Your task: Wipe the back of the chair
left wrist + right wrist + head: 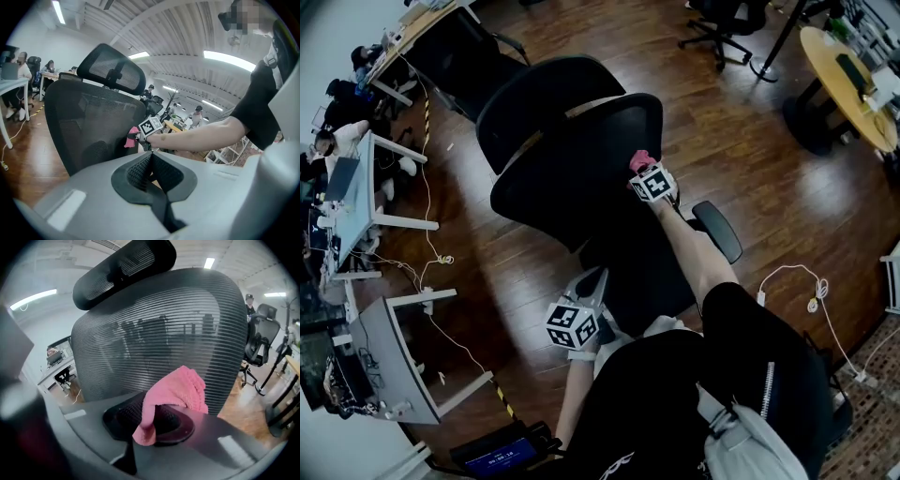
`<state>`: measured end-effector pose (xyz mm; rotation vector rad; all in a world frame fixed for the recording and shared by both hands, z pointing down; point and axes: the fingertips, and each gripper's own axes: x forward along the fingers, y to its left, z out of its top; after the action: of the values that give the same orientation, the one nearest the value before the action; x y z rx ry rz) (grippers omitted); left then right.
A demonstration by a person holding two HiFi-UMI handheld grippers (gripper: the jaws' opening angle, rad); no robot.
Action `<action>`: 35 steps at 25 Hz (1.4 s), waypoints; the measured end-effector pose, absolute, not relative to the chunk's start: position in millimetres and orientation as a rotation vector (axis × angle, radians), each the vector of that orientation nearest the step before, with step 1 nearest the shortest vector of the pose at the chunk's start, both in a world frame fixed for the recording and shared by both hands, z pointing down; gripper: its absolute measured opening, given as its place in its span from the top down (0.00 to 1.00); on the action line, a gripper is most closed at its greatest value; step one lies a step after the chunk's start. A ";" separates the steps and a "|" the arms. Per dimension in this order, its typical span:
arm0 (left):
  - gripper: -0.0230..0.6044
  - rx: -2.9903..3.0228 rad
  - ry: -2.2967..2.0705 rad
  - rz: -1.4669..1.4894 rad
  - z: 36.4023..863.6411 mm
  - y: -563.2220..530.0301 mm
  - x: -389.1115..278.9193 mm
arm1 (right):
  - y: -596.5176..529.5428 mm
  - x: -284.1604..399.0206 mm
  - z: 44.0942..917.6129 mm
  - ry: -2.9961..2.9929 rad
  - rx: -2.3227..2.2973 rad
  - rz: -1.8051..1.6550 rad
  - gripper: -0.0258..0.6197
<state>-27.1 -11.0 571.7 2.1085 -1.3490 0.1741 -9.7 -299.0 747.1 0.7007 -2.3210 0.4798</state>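
- Nearest the head camera, the person's left gripper is held low beside the body, over the front of the seat. Its jaws are pressed together with nothing between them. It appears parked there to stay out of the working arm's way, and it points up at the chair.
- The right gripper is reached forward on an outstretched arm to the right upper edge of the black mesh chair backrest. Its jaws are clamped on a folded pink terry cloth.
- The cloth is pinched by one end, so a loose wad stands ahead of the jaw tips. This probably lets soft fabric, not hard plastic, meet the mesh.
- In the right gripper view the wad sits right in front of the ribbed mesh, low on the panel. It looks touching or very nearly so, but I cannot confirm contact.
- The curved black mesh headrest stands above the backrest, away from the cloth.
- The padded black armrest juts out just beside the reaching forearm, so the arm passes over it to get at the backrest.
- Judging by the cloth's place at one edge, most of the mesh remains to be covered. Strokes across the panel would do that.
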 end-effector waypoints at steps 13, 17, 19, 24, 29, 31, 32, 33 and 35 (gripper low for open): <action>0.98 2.084 -1.348 0.122 579.0 8.2 -74.6 | -232.2 -99.2 751.6 -2.323 0.648 0.387 0.89; 0.98 2.081 -1.346 0.112 578.2 10.0 -87.5 | -209.4 -125.7 747.8 -2.298 0.613 0.324 0.89; 0.98 2.078 -1.348 0.107 578.5 12.3 -94.8 | -199.0 -135.8 749.3 -2.288 0.604 0.317 0.89; 0.98 2.075 -1.350 0.089 580.7 15.2 -111.2 | -170.2 -168.7 751.9 -2.313 0.526 0.325 0.89; 0.98 2.064 -1.364 0.077 582.6 14.8 -121.5 | -147.0 -199.9 754.5 -2.331 0.447 0.304 0.89; 0.98 2.048 -1.377 0.068 584.9 16.8 -128.2 | -140.8 -208.4 755.8 -2.330 0.433 0.303 0.89; 0.98 2.038 -1.384 0.063 586.8 18.4 -132.0 | -137.5 -212.4 756.3 -2.331 0.423 0.298 0.89; 0.98 2.027 -1.391 0.059 588.7 19.9 -135.8 | -134.1 -216.5 756.7 -2.333 0.411 0.290 0.89; 0.98 2.009 -1.404 0.050 591.7 22.1 -142.8 | -127.6 -224.3 757.3 -2.346 0.386 0.272 0.89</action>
<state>-142.8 22.1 591.7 2.0090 -1.4036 0.0498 -224.3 -127.6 757.3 0.3863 -2.3465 0.2723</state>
